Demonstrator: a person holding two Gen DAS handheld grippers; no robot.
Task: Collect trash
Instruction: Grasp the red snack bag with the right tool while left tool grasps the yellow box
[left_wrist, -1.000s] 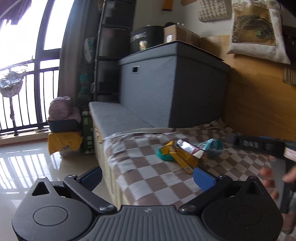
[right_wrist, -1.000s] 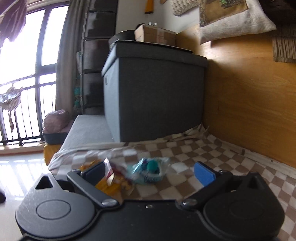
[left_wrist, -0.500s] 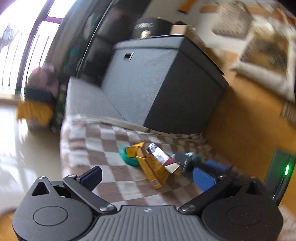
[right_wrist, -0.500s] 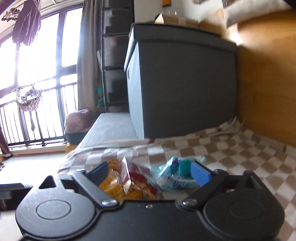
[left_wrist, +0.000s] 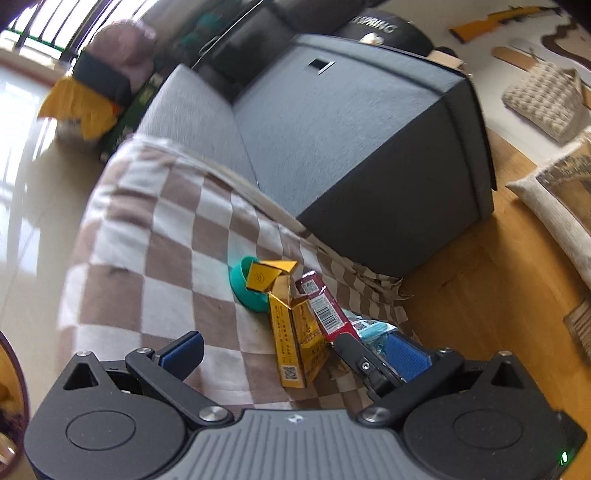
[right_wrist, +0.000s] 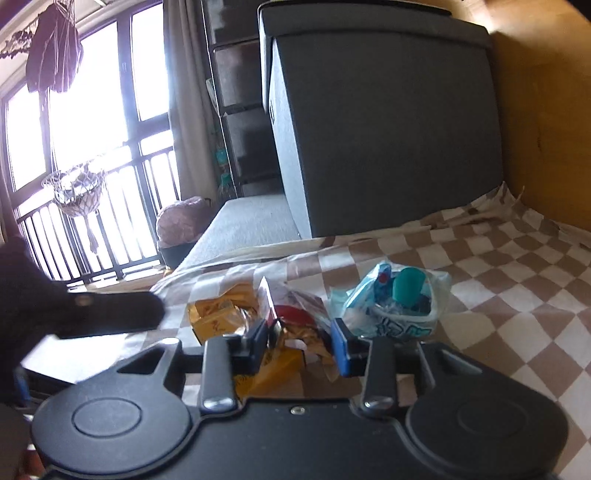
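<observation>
A small pile of trash lies on the checked blanket (left_wrist: 147, 258): a yellow box (left_wrist: 291, 343), a red packet (left_wrist: 325, 314), a teal cup (left_wrist: 245, 291) and a blue-white wrapper (left_wrist: 373, 332). My left gripper (left_wrist: 293, 352) is open just short of the pile, with the yellow box between its tips. My right gripper (right_wrist: 299, 343) is closing, and the crumpled red packet (right_wrist: 295, 325) sits between its pads without a clear squeeze. The blue-white wrapper (right_wrist: 399, 306) lies just right of it. One black right finger (left_wrist: 354, 356) shows in the left wrist view.
A tall grey storage box (left_wrist: 369, 147) stands behind the pile, beside a grey cushion (left_wrist: 192, 110). Wooden boards (left_wrist: 498, 295) and a pillow (left_wrist: 554, 206) are on the right. The blanket's left edge drops to a tiled floor (left_wrist: 22, 184). Balcony windows (right_wrist: 92, 147) are far left.
The left gripper rolled and sank closer to the pile. The right gripper came down onto the pile and its jaws narrowed from wide apart to either side of the red packet.
</observation>
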